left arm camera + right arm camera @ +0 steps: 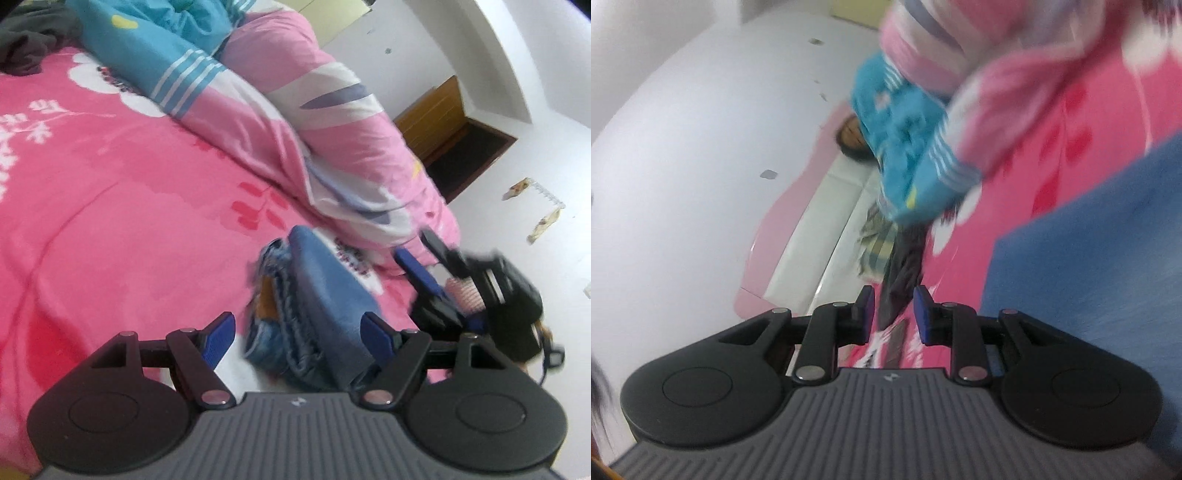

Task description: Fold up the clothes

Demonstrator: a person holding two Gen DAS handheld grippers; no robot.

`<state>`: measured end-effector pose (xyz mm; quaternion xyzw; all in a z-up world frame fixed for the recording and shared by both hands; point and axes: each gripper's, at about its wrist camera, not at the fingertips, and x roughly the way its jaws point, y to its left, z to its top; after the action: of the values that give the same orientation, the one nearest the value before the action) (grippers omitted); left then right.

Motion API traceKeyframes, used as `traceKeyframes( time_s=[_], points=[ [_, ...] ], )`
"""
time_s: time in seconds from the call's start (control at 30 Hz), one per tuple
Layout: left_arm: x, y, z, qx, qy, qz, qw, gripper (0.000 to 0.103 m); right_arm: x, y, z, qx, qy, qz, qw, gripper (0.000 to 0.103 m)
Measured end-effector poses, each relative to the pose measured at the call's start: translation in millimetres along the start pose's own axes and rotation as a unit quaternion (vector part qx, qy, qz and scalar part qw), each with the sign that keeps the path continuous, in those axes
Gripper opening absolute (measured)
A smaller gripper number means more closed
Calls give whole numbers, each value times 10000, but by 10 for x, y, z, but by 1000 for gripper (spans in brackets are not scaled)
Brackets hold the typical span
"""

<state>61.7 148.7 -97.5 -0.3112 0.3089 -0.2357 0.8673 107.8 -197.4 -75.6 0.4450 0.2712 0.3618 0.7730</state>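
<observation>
Jeans, left view: folded bundle of denim lies on the bed, near its edge, between the left fingers; stacked layers show at the near end.
Left tongs: spread wide, one finger each side of the bundle, neither pressing it as far as shows.
Right tongs, left view: just beyond the bundle, blurred; gap cannot be told here.
Quilt: piled well behind the jeans; dark garment lies at the far corner.
Right tongs, right view: narrow gap, nothing between the fingers.
Jeans, right view: blue cloth fills the right side, close to the camera; frame blurred.
Stage: bundle already lies folded; scene fits either one more fold to come or a finished fold being let go.
Method, if a further fold is made: take all layers at once, keep edges flush, lay the half over squarely.
Risk: thick denim tends to spring open; bundle sits near the bed edge.
</observation>
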Motion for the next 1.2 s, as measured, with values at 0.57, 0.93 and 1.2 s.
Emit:
traceKeyframes(
  time_s=[0.57,0.93,1.2],
  points=[
    [442,-649,93,972,391,754,9916,12,-157,561,-1237,-4965,269,-2230,8385,3],
    [478,-517,49,1375,386,1526,9779,20,162,325,-1349,-4815,484,-2102,8495,17],
    [208,-776,34,2017,-255,2009,9583,39,-667,487,-1010,-4384,-545,-2279,8677,16]
  ],
)
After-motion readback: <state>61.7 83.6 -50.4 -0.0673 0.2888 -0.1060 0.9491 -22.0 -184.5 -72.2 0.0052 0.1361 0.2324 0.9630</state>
